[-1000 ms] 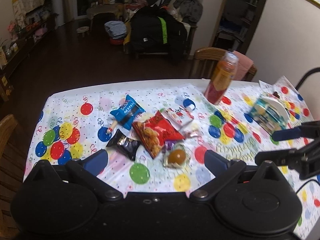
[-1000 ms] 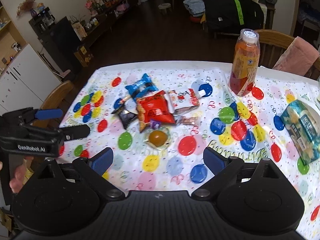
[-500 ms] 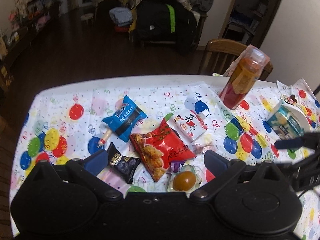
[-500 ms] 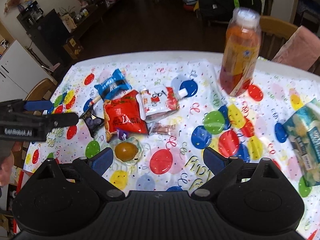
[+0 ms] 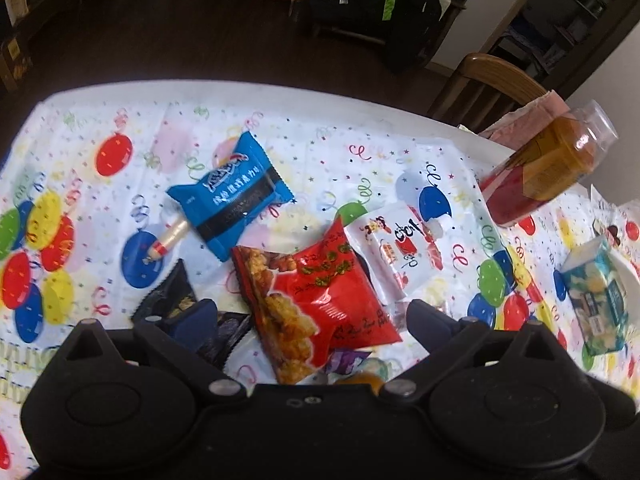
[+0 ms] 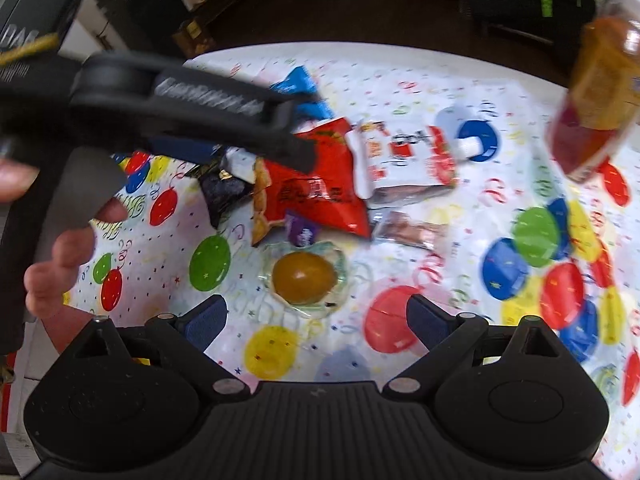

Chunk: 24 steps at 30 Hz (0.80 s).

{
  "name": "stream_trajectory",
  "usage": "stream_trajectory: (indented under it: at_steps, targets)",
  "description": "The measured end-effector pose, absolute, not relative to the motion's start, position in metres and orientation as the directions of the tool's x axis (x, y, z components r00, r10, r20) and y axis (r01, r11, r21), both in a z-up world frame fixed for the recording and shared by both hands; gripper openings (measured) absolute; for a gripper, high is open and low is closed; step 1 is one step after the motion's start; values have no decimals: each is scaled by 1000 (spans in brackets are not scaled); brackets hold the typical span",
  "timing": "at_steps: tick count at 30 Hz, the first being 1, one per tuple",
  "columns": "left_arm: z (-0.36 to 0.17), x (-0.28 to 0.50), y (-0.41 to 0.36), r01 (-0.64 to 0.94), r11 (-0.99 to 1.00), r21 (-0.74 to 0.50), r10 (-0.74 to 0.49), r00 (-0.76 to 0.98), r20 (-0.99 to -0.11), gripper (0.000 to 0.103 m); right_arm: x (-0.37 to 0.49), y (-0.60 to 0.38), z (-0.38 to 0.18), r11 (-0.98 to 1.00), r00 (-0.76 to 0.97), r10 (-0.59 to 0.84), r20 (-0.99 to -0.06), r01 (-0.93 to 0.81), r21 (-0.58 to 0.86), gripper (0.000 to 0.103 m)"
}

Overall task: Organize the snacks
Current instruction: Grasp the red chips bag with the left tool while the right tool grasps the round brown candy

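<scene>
Your two tongs hover over a counter (image 5: pixel 328 116) draped in a white cloth printed with balloons. Both are spread wide and grasp nothing: the left tongs (image 5: pixel 308 316) straddle the red packet (image 5: pixel 316 296), while the right tongs (image 6: pixel 316 316) sit just short of a brown egg (image 6: pixel 304 278) sealed in clear wrap. In the right view your left hand (image 6: pixel 60 248) grips the left handle. The snacks cluster mid-counter: one blue packet (image 5: pixel 230 196), its long axis running diagonally from near left to far right, overlapping one small pale stick (image 5: pixel 168 240); one red packet, its long axis pointing away and slightly right; one white packet (image 5: pixel 400 248) touching its right edge; one black packet (image 5: pixel 180 300) at its near left; one purple sweet (image 6: pixel 302 232) and one brown bar (image 6: pixel 412 232) beside the egg. Well apart to the right stand one orange bottle (image 5: pixel 548 172) and one teal box (image 5: pixel 596 300). Behind, you have a dim room with a dark floor, one wooden chair (image 5: pixel 484 88) at the far edge and a black coat (image 5: pixel 372 4) draped beyond.
</scene>
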<state>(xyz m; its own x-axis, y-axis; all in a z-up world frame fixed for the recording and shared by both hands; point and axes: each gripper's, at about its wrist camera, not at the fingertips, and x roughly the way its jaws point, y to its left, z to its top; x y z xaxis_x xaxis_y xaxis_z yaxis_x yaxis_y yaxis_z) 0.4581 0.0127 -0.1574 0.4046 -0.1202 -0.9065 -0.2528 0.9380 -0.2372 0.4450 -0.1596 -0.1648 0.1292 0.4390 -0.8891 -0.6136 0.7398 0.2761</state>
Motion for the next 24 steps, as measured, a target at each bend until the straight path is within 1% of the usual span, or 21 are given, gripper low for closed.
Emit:
stream_trajectory:
  at_steps: [12, 14, 17, 18, 21, 22, 24]
  targets:
    - [-183, 479, 13, -275, 923, -270, -160, 365, -917, 100, 456, -131, -200, 713, 129, 420, -898, -659, 238, 97]
    - [-188, 481, 13, -283, 920, -272, -163, 356, -920, 97, 457, -130, -204, 711, 124, 427, -896, -658, 247, 96]
    - [-193, 481, 14, -292, 912, -288, -180, 348, -920, 93, 457, -125, -208, 711, 121, 427, -896, -657, 250, 84]
    - [-193, 481, 14, -292, 911, -291, -183, 348, -919, 92, 457, -124, -208, 711, 122, 427, -896, -658, 248, 82]
    - [-194, 481, 13, -287, 914, -285, -179, 345, -921, 84, 455, -119, -210, 704, 131, 429, -894, -669, 240, 77]
    - [-194, 480, 14, -289, 915, -280, -173, 344, -923, 79, 455, -118, -210, 704, 138, 426, -894, -672, 231, 75]
    - [-193, 479, 15, -295, 912, -284, -175, 347, -921, 78, 454, -117, -210, 698, 144, 431, -891, -678, 228, 65]
